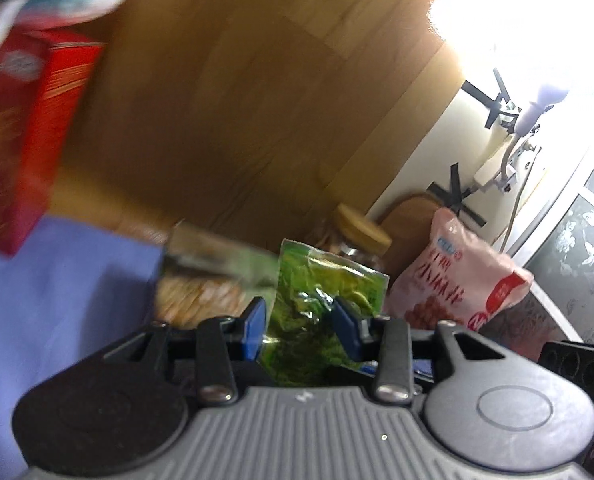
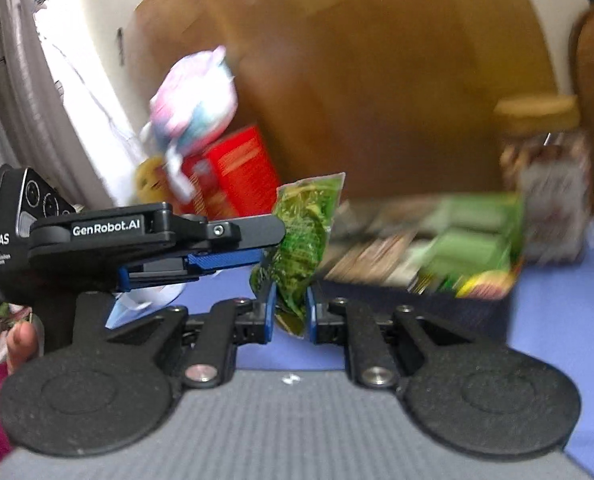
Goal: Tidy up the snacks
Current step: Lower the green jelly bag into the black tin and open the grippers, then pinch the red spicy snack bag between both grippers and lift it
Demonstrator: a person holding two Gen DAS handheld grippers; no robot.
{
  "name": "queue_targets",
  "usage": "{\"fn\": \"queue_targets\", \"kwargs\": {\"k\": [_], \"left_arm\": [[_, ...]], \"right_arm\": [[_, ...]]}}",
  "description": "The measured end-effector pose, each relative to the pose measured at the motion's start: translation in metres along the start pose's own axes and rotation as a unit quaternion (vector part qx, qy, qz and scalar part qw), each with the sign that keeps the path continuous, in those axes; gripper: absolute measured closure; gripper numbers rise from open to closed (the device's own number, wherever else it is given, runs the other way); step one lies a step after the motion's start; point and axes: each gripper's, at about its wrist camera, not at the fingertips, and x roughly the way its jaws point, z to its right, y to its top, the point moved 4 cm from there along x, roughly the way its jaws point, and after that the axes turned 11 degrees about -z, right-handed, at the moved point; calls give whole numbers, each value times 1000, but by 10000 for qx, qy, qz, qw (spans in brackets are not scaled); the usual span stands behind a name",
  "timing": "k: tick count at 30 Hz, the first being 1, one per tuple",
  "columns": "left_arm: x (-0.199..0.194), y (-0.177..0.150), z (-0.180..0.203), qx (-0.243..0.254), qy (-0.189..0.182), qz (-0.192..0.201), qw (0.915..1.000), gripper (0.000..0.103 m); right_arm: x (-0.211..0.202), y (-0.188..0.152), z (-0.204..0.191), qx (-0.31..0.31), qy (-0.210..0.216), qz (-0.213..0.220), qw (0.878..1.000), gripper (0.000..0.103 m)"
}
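A green snack packet is held upright above the blue cloth. My left gripper is shut on it from the side; it also shows in the right wrist view reaching in from the left. My right gripper is shut on the packet's lower end. A tray of several snack packs lies behind, blurred.
A red box with a pastel bag on top stands at the left. A pink bag and a lidded jar stand against the wooden wall.
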Motion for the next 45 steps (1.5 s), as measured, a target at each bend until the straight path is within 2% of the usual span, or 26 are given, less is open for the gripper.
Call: {"fn": "queue_targets", "kwargs": {"k": [4,8,11,13,16,21,24,28,31,34,38,45], "left_arm": [[40,17,2,49,-37,-103,9999,67],[76,19,-4,35,75,-336,9994,66],[93,15,-7,73,162,-505,9986,62],[98,13,-6,142,235,-538,9982,62],[95,10,-2,212,245,-507,9982,62],[59,0,11,314,156,-352,9988,62],[26,-21,19,428,103,-283,9986,54],[-1,-67,10,433,124,-569,9974,54],[-10,-102,-7,163,175,-890,9957,54],[-18,-128,-18,-163,34,-1093,9939,54],[-19,-156,-21,-386,-58,-1281,9910,54],[-33,-181,-16,-500,-101,-1158,9920,55]], "right_arm": [[3,19,32,-41,-279,119,9995,84],[20,22,60,-45,-593,-41,9982,82],[29,21,70,-162,-979,-50,9950,75],[27,20,76,-167,-1226,53,9923,63],[16,20,83,53,-1231,322,9919,60],[-12,8,78,409,-1072,588,9916,60],[-35,-19,67,641,-834,626,9925,60],[-51,-71,55,1034,-449,213,9934,60],[-55,-109,52,1383,-267,-183,9899,60],[-54,-137,45,1712,-29,-480,9841,60],[-49,-148,33,2069,368,-455,9766,60],[-23,-143,2,1857,387,-451,9808,60]]}}
